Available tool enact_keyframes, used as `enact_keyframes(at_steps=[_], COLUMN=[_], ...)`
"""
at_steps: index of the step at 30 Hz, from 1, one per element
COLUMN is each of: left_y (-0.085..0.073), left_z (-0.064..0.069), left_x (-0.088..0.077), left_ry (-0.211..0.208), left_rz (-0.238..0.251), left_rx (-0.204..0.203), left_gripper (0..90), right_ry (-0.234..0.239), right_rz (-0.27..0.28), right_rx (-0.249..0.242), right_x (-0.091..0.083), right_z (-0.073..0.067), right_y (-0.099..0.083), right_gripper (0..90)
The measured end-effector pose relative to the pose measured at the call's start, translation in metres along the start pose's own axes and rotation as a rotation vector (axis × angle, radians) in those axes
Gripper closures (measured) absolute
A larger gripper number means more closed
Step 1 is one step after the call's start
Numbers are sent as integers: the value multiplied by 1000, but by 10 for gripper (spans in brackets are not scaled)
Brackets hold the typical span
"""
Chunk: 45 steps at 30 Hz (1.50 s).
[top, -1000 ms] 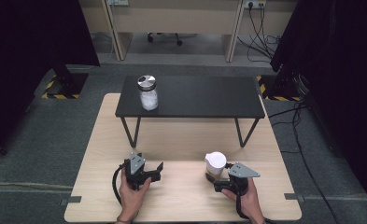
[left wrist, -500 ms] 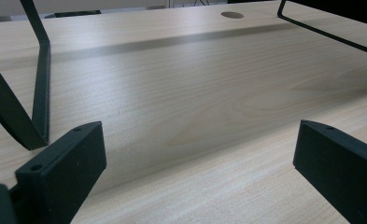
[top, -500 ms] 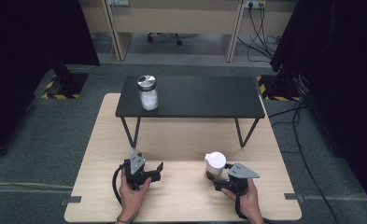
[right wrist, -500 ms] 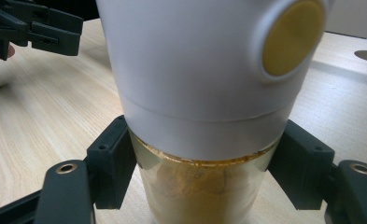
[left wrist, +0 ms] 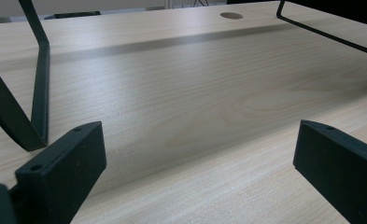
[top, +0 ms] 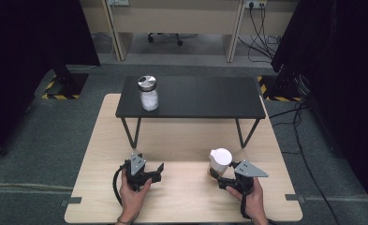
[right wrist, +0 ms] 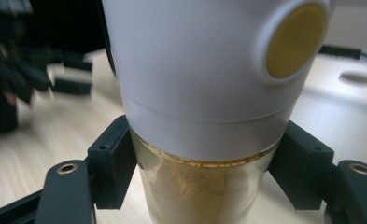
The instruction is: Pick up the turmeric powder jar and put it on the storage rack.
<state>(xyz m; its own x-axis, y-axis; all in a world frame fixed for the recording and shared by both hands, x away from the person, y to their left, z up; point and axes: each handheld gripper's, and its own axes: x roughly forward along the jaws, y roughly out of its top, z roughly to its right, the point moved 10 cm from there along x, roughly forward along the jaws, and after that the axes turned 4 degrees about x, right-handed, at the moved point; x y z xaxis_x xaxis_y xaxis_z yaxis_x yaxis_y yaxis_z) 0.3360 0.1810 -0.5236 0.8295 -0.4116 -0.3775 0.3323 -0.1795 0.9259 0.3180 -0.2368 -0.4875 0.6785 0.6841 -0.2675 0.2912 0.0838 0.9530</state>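
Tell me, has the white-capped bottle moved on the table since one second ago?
No. The white-capped bottle stands at the same spot, just in front of the black shelf's right leg, with the right gripper shut on it.

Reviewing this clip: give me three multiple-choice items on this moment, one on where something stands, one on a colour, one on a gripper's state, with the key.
1. Where does the jar with the silver lid stand?
A. on the black shelf, near its left end
B. on the wooden table, between the two hands
C. on the floor beside the table

2. What colour is the cap of the bottle by the right gripper?
A. red
B. white
C. black

3. How does the left gripper stand?
A. shut on the bottle
B. shut on the jar
C. open, with nothing between its jaws

Key: 1 A, the high view shows the jar up on the shelf's left part. 2 B, the right gripper view shows a white cap with a yellow round spot. 3 C, the left gripper view shows bare tabletop between wide jaws.
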Motion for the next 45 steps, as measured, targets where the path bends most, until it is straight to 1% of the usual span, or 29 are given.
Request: enact_keyframes(at_steps=[1, 2, 3, 4, 6, 7, 8, 9, 14, 16, 20, 21, 22, 25, 28, 33, 35, 37, 44, 45], left_y=[0, 0, 0, 0, 0, 0, 0, 0, 0, 0, 0, 0, 0, 0, 0, 0, 0, 0, 0, 0], left_z=[0, 0, 1, 1, 1, 1, 1, 1, 1, 1, 1, 1, 1, 1, 1, 1, 1, 1, 1, 1], left_x=[0, 0, 0, 0, 0, 0, 0, 0, 0, 0, 0, 0, 0, 0, 0, 0, 0, 0, 0, 0], left_ry=[0, 0, -1, -1, -1, -2, -2, -2, -2, -2, -1, -1, -2, -2, -1, -1, -2, -1, 1, 1], left_rz=[0, 1, 1, 1, 0, 1, 1, 1, 1, 0, 2, 2, 2, 3, 3, 3, 2, 2, 2, 2], left_rx=[2, 2, 3, 4, 4, 3, 3, 3, 3, 2, 4, 4, 2, 1, 2, 2, 1, 2, 2, 2], left_gripper=[18, 18, 18, 18, 18, 18, 18, 18, 18, 18, 18, 18, 18, 18, 18, 18, 18, 19, 18, 18], right_ry=[-7, -19, -19, -21, -23, -28, -28, -38, -47, -60, -79, -79, -89, -96, -109, -129, -130, -132, -154, -154], right_rz=[10, 25, 25, 31, 32, 30, 30, 21, 1, -7, -16, -16, -25, -32, -42, -54, -58, -60, -42, -42], right_rx=[-2, -15, -15, -27, -29, -33, -33, -26, -22, -17, -20, -20, -20, -12, 7, 26, 28, 28, 13, 13], right_x=[-3, -7, -7, -10, -11, -11, -11, -11, -11, -11, -12, -12, -12, -10, -8, -6, -6, -7, -9, -9], right_z=[-2, -4, -4, -6, -6, -8, -8, -8, -8, -10, -16, -16, -19, -22, -25, -29, -31, -34, -39, -39], right_y=[7, 20, 20, 30, 32, 37, 37, 41, 49, 60, 78, 78, 86, 94, 101, 108, 112, 119, 141, 141], right_gripper=[306, 306, 306, 306, 306, 306, 306, 306, 306, 306, 307, 307, 307, 307, 307, 307, 307, 307, 307, 307])
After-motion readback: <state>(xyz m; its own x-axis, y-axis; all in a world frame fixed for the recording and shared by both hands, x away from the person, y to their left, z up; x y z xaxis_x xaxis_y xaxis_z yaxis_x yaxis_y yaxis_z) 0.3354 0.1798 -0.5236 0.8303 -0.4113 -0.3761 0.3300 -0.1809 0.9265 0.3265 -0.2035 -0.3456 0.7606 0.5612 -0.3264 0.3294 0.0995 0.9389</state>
